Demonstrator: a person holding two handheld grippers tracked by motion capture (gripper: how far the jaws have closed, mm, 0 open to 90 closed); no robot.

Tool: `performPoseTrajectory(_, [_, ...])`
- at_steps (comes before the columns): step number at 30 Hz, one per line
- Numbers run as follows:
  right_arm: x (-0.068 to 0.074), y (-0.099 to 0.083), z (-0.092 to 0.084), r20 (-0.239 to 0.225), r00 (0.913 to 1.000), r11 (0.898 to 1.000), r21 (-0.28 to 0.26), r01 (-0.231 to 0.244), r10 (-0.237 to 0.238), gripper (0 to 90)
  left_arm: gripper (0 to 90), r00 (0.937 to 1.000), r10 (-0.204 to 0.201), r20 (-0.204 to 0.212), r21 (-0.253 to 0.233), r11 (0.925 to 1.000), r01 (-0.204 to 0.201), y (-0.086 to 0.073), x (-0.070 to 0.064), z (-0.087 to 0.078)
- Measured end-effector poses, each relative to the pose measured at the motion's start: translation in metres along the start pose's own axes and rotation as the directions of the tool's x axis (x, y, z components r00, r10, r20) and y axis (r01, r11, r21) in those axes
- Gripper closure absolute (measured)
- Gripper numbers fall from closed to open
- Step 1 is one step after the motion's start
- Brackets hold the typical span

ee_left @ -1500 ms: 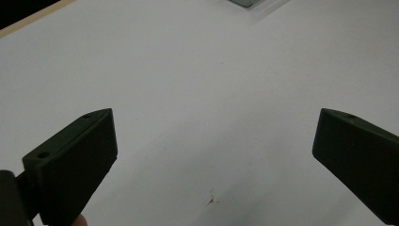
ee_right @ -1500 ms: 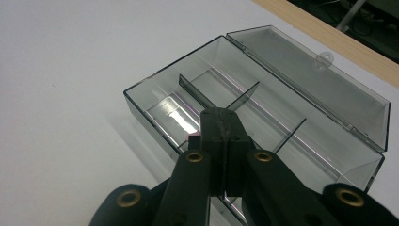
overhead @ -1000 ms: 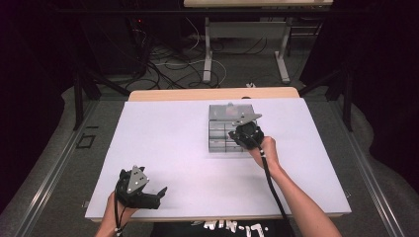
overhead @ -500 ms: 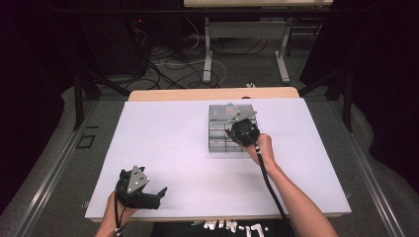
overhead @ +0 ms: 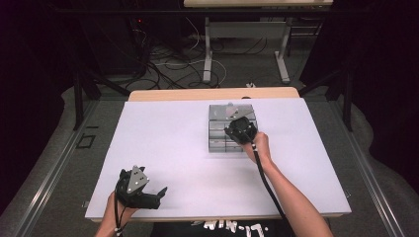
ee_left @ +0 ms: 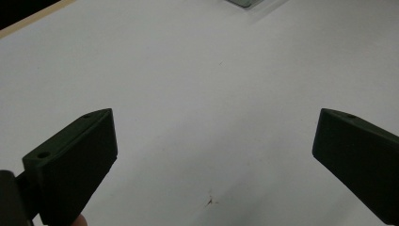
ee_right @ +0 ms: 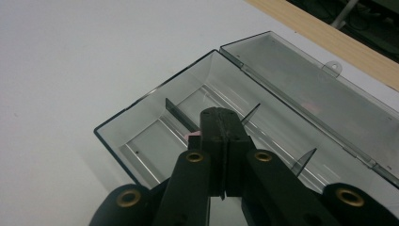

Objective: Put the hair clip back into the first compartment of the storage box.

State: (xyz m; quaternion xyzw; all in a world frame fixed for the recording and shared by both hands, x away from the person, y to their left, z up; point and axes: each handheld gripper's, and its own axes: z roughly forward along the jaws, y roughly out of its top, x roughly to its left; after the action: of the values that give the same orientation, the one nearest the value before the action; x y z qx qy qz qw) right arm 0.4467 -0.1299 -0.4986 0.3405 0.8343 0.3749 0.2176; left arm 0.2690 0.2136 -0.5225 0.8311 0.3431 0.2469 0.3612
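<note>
A white table top [overhead: 163, 148] with a wooden far edge; cables [overhead: 163, 59] lie on the floor beyond.

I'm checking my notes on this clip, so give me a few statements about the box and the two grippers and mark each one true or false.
1. The clear plastic box lies with its lid open. True.
2. The right gripper has its jaws spread wide over the box. False: they are closed together, with a small pink piece showing beside the tips.
3. The left gripper is open over the bare white table. True.
4. The box has dividers inside. True.
5. The left gripper is holding the box. False: it holds nothing and sits near the table's front edge, far from the box.
</note>
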Motion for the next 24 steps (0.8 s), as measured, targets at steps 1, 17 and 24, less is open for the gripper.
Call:
performPoseTrajectory(1, [0.000,0.001,0.001,0.006,1.0000,1.000,0.014,-0.003,0.003,90.0,0.4,1.0000,0.002,0.004,0.004,1.0000,-0.002,0.000,0.000,0.000])
performPoseTrajectory(17, [-0.002,0.008,0.020,0.020,0.9996,0.999,0.029,-0.021,0.021,90.0,0.4,1.0000,0.001,0.005,0.003,1.0000,-0.001,0.000,0.000,0.000])
performPoseTrajectory(24, [-0.004,0.006,0.030,0.024,0.9994,0.999,0.033,-0.027,0.026,90.0,0.4,1.0000,-0.001,0.004,0.002,1.0000,0.001,0.000,0.000,0.001])
